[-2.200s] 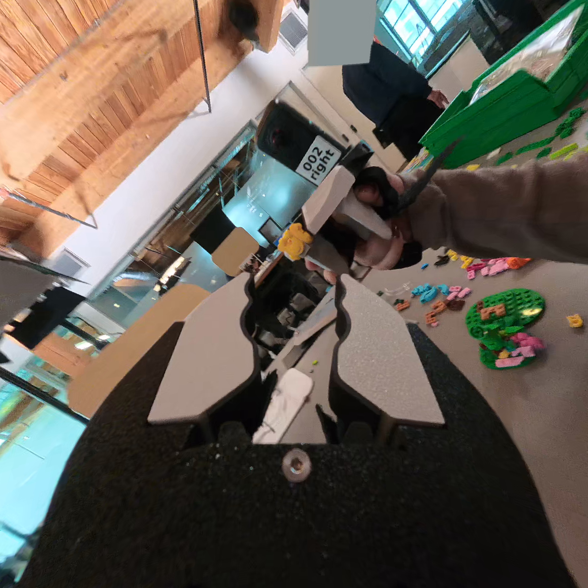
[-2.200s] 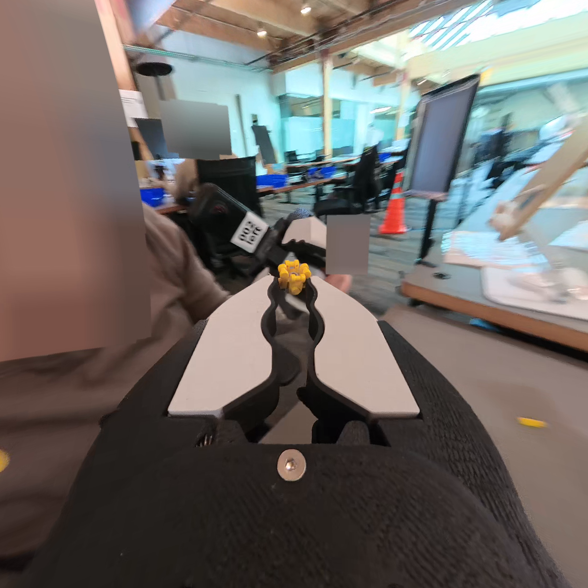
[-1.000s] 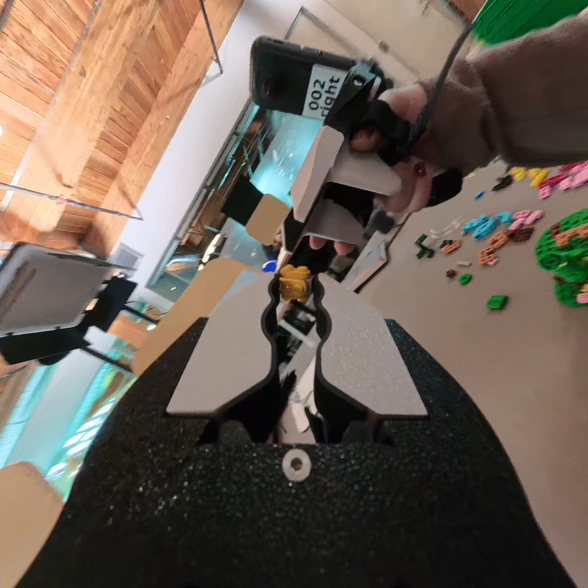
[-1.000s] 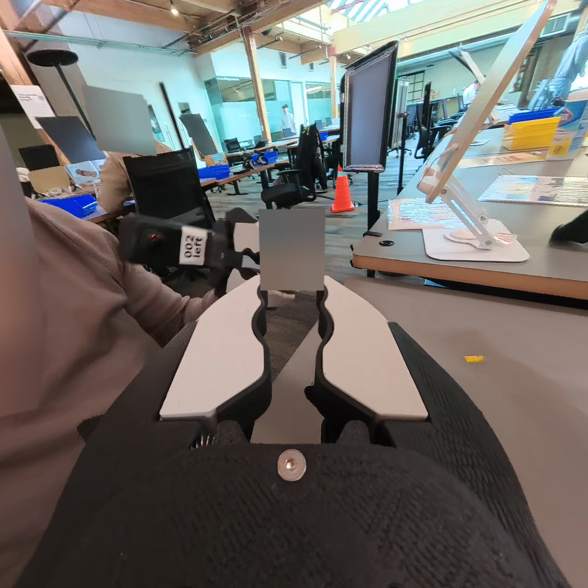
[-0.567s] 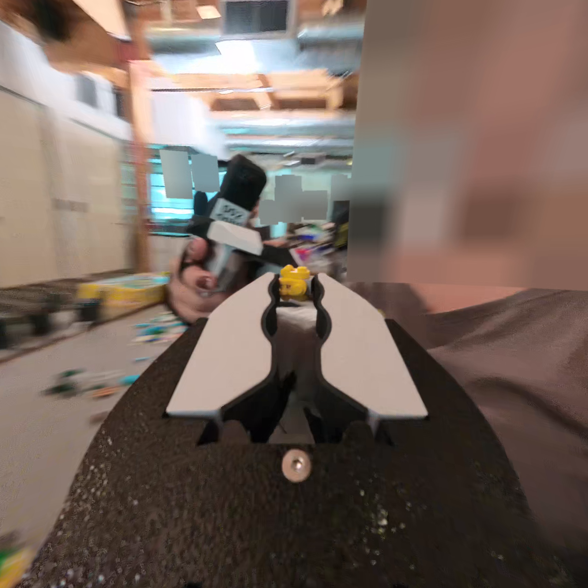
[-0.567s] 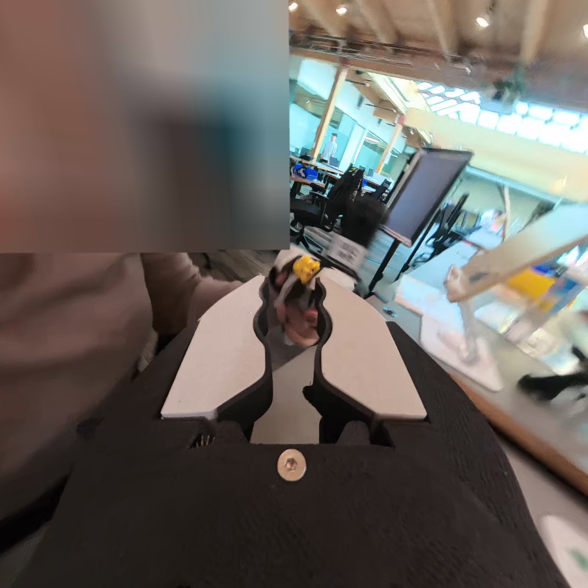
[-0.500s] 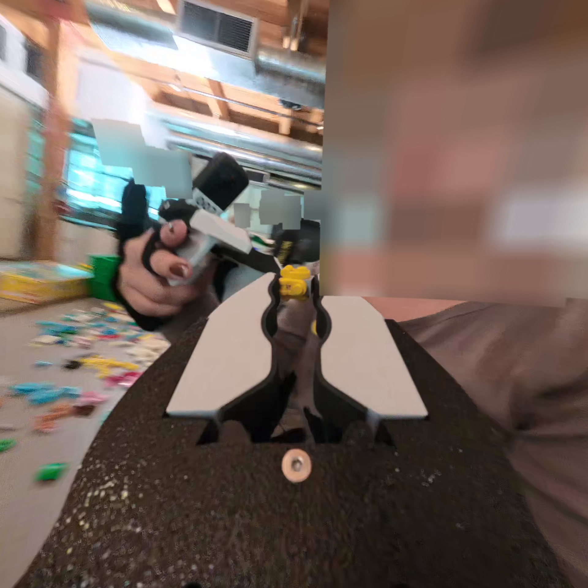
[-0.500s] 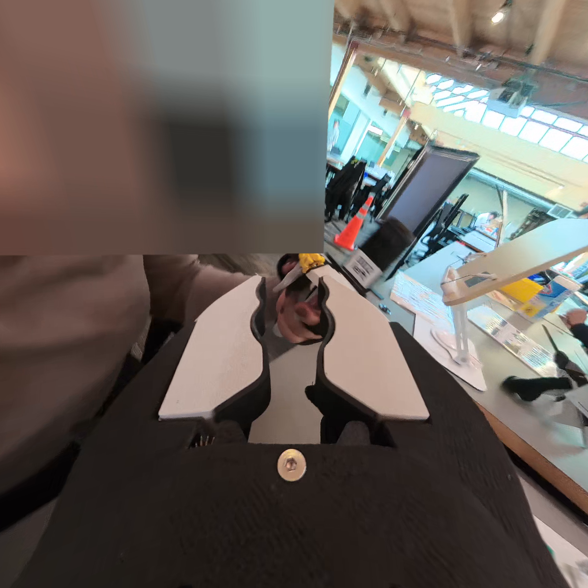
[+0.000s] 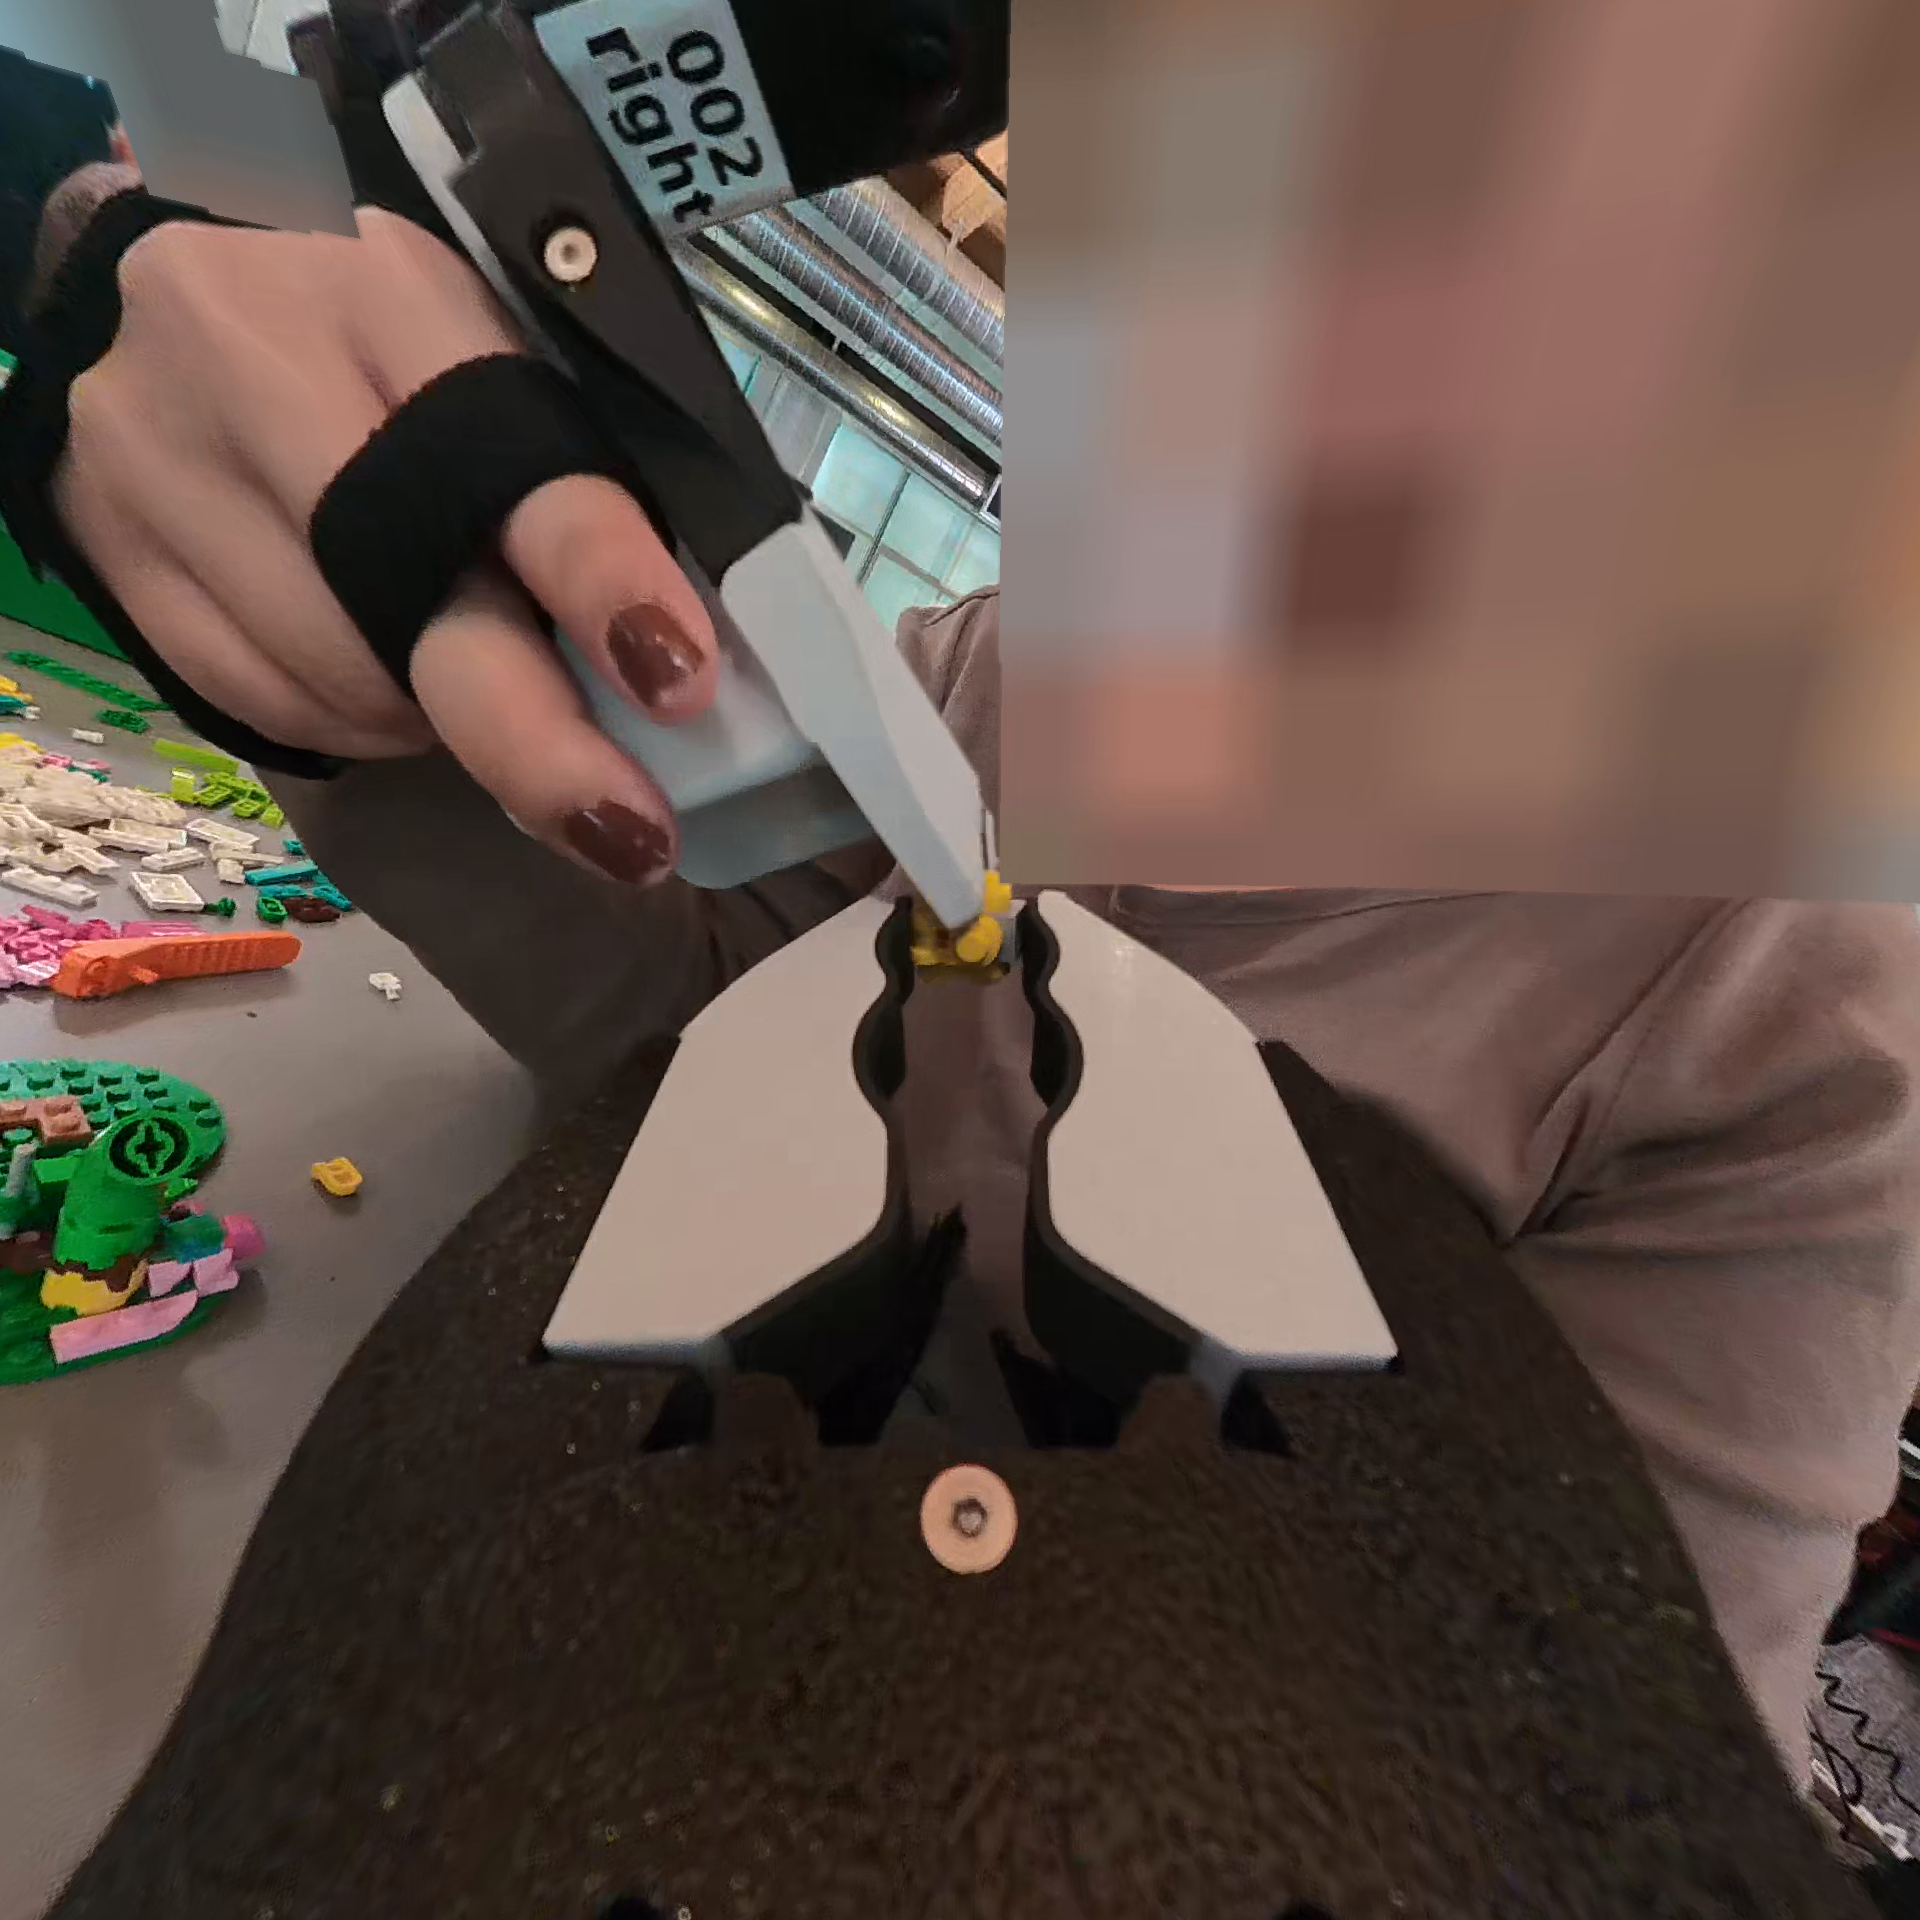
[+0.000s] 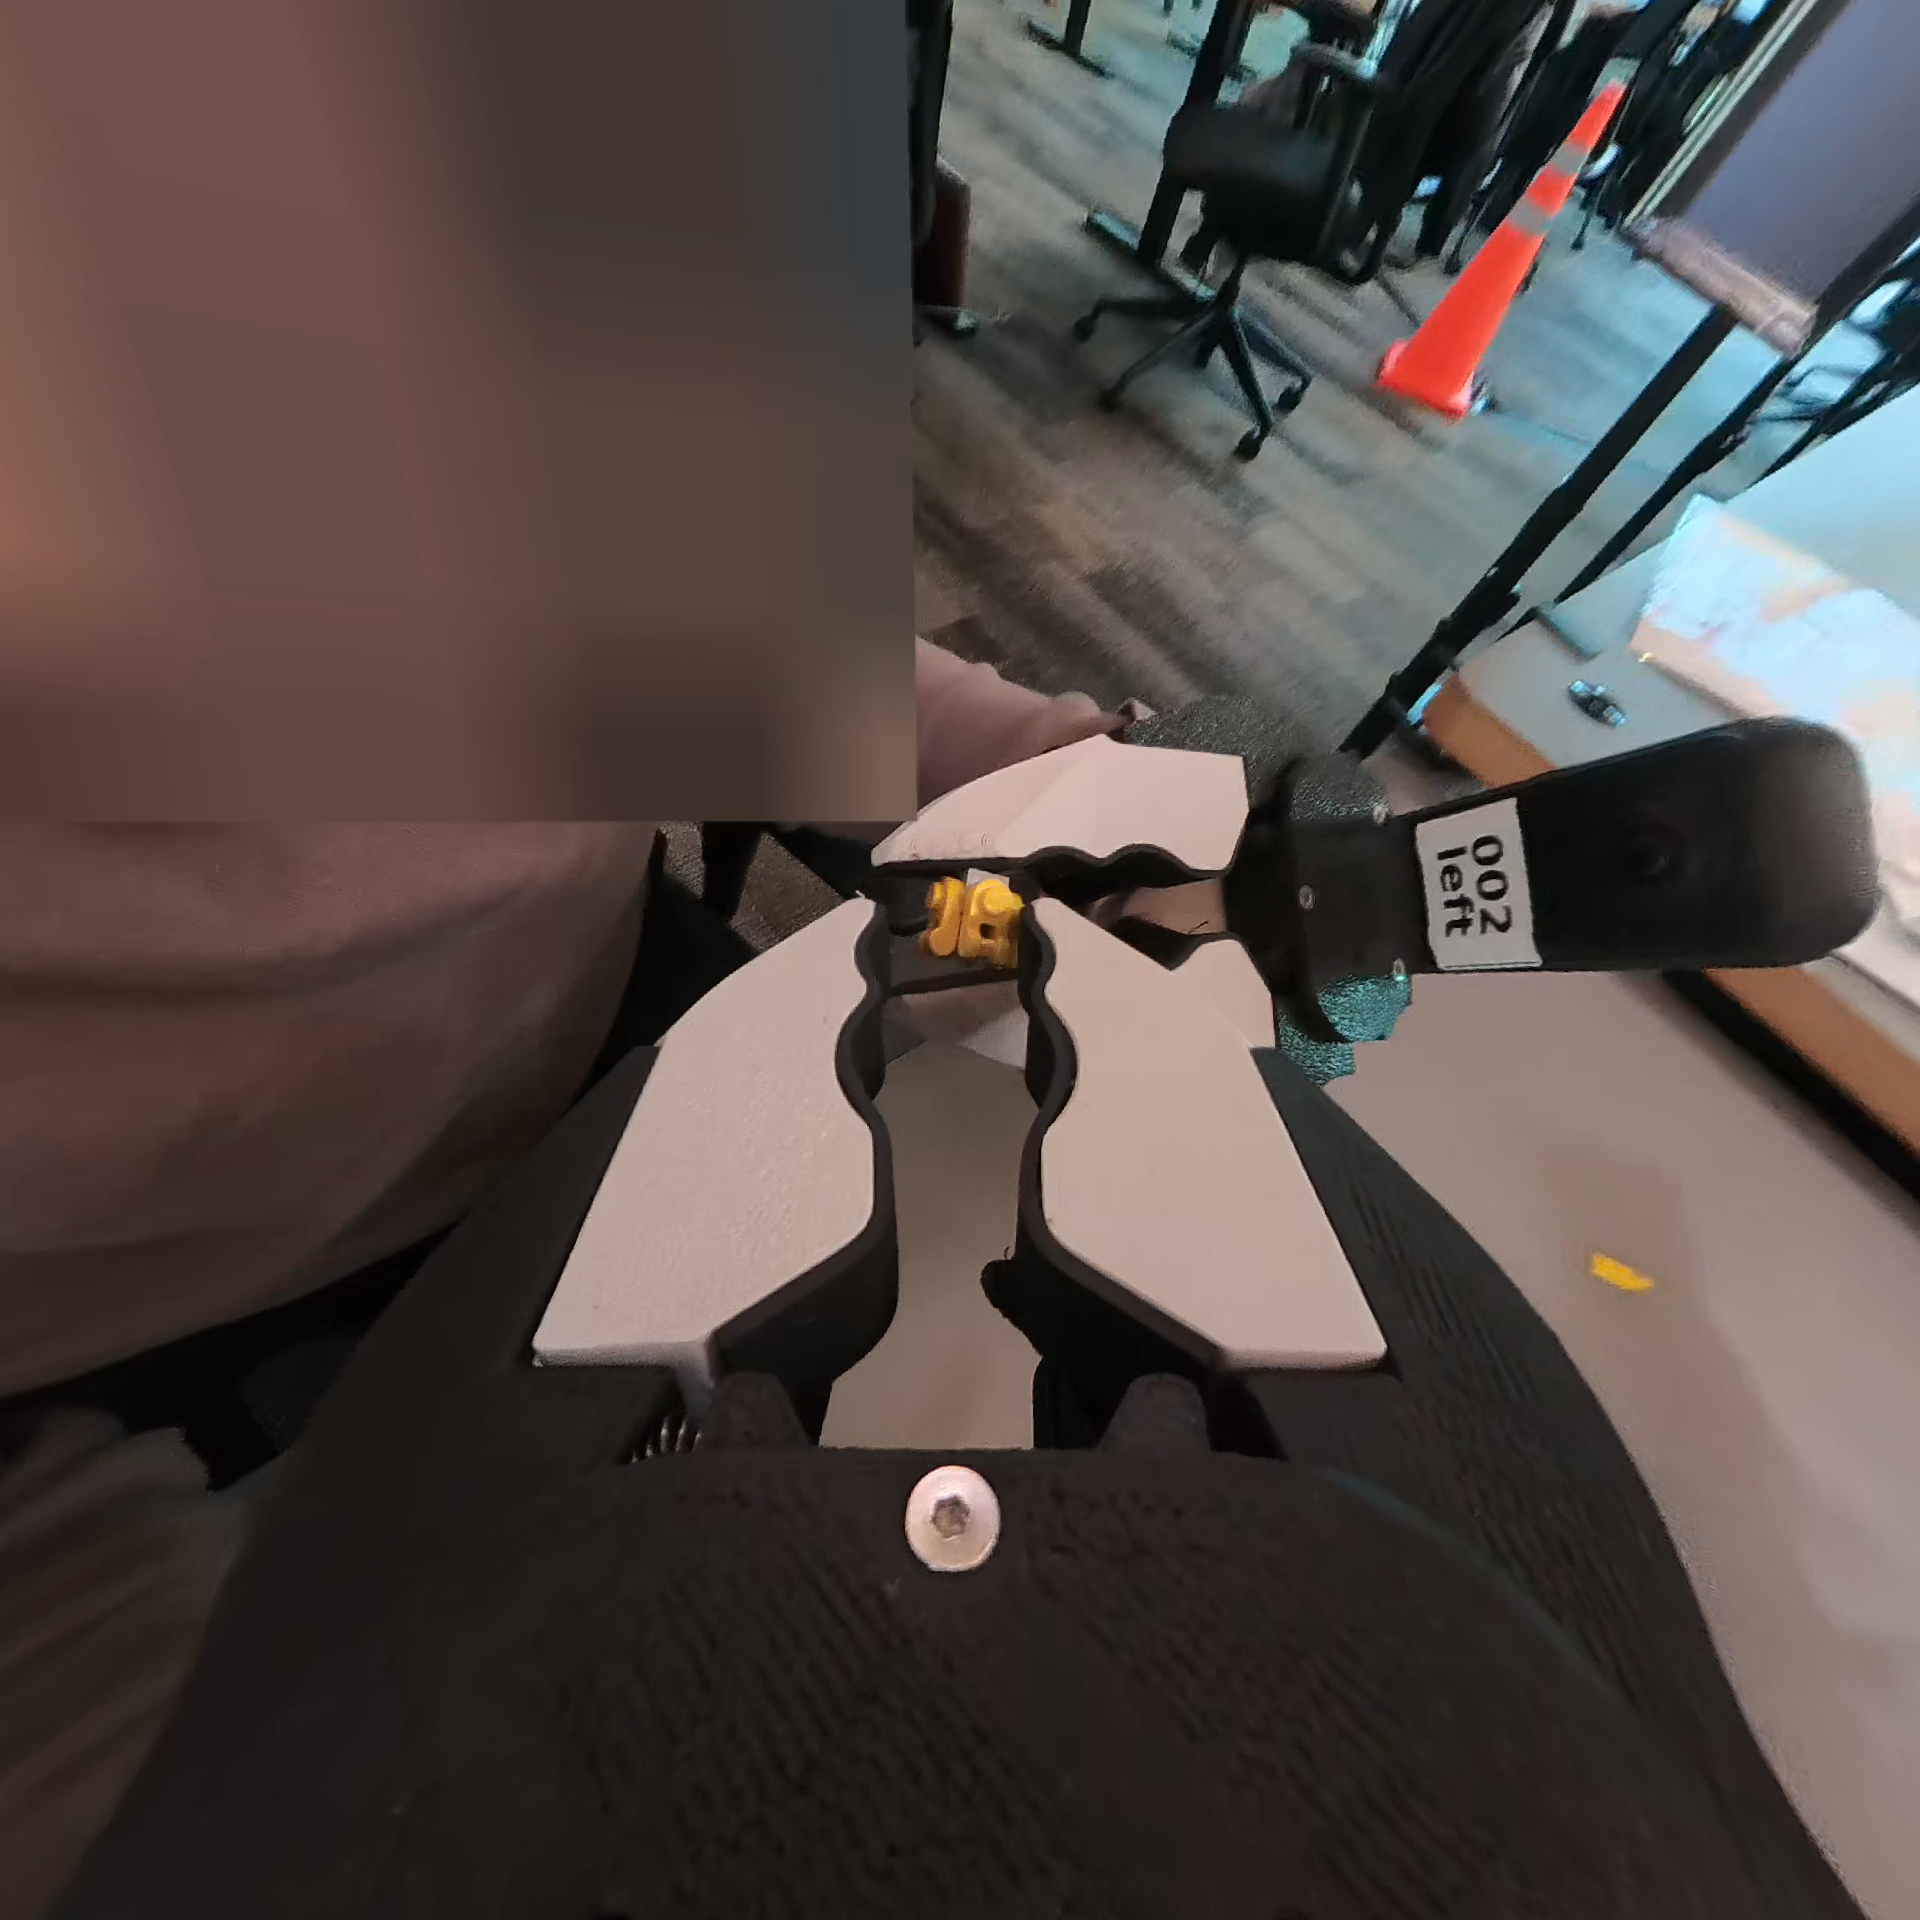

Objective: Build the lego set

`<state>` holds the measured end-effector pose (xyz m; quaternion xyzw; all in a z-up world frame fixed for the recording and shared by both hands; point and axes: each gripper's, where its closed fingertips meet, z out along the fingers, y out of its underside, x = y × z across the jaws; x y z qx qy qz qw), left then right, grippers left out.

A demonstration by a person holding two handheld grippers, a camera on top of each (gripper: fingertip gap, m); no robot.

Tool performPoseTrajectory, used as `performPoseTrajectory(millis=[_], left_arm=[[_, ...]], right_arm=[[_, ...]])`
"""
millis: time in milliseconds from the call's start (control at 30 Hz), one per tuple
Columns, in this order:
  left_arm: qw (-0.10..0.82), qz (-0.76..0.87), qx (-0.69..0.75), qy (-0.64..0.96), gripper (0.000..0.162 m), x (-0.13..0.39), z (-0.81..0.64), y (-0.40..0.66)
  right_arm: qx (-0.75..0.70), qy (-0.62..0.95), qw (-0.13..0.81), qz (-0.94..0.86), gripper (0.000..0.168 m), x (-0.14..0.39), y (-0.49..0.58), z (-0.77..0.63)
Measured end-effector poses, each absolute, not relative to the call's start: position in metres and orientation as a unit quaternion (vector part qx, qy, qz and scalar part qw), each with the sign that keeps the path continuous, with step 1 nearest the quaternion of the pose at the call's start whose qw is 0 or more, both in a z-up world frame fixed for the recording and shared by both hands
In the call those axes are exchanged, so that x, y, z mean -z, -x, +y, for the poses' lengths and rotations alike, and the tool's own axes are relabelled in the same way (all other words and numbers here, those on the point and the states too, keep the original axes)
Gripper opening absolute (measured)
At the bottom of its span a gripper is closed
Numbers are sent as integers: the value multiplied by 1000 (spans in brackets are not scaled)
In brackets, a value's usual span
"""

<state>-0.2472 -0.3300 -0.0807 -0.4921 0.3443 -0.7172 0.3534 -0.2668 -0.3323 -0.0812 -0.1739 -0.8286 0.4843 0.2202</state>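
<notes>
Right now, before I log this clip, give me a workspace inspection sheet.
Surface: grey table, partly littered.
Job's things: small yellow lego piece held in mid-air; green lego build at the table's left.
Clutter: loose bricks, orange brick separator, stray yellow brick.
Grippers: left gripper shut on the yellow lego piece; right gripper at the same piece, grip unclear.
Cables: nothing seen.
Surroundings: office chairs, orange traffic cone, another desk.
</notes>
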Motion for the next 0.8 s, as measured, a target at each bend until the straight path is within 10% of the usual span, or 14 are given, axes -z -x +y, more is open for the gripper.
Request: performPoseTrajectory(millis=[433, 800], left_arm=[[496, 227, 561, 622, 51, 97, -264, 284], [642, 112, 172, 739, 45, 125, -216, 398]], right_arm=[[-380, 285, 313, -823, 14, 93, 285, -273], [-281, 405, 293, -819, 14, 142, 308, -220]])
